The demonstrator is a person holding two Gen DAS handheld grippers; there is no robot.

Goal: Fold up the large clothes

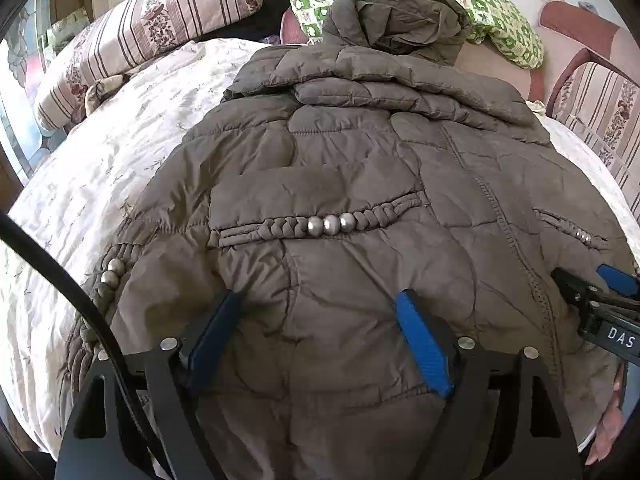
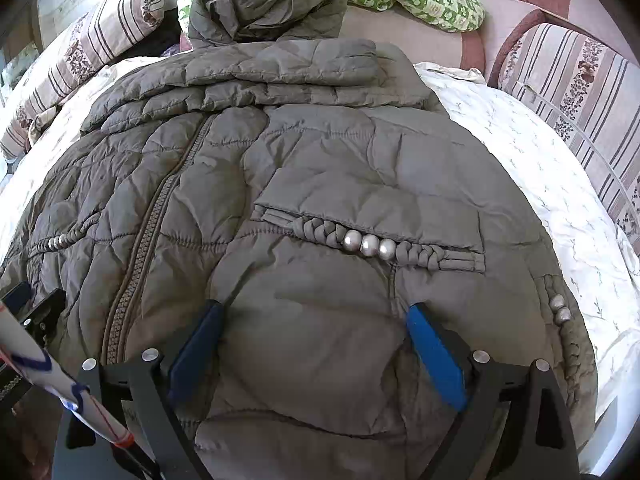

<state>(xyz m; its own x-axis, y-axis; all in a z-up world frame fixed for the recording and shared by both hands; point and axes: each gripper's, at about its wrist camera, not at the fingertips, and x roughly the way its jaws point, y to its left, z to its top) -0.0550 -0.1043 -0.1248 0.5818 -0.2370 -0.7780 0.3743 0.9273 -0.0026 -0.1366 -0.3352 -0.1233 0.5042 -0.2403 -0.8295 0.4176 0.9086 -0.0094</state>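
Observation:
An olive-brown quilted hooded jacket (image 1: 360, 184) lies front up on a bed, hood (image 1: 396, 20) at the far end and a sleeve folded across the chest. Braided pocket trims with silver beads (image 1: 331, 224) run across it, and the zip (image 2: 148, 236) runs down the middle. My left gripper (image 1: 318, 298) hovers open over the lower left part of the jacket (image 2: 320, 160), blue pads (image 1: 424, 344) wide apart with only flat fabric beneath. Over the lower right part, my right gripper (image 2: 315, 308) is open in the same way. Each gripper shows at the other view's edge: the right gripper (image 1: 584, 276) and the left gripper (image 2: 34, 296).
A white patterned bedspread (image 1: 120, 152) covers the bed around the jacket. Striped floral pillows (image 1: 132, 36) lie at the far left, a green checked cushion (image 1: 472, 0) behind the hood, and a striped pillow (image 2: 580, 80) at the right. A black cable (image 1: 60, 272) crosses the left wrist view.

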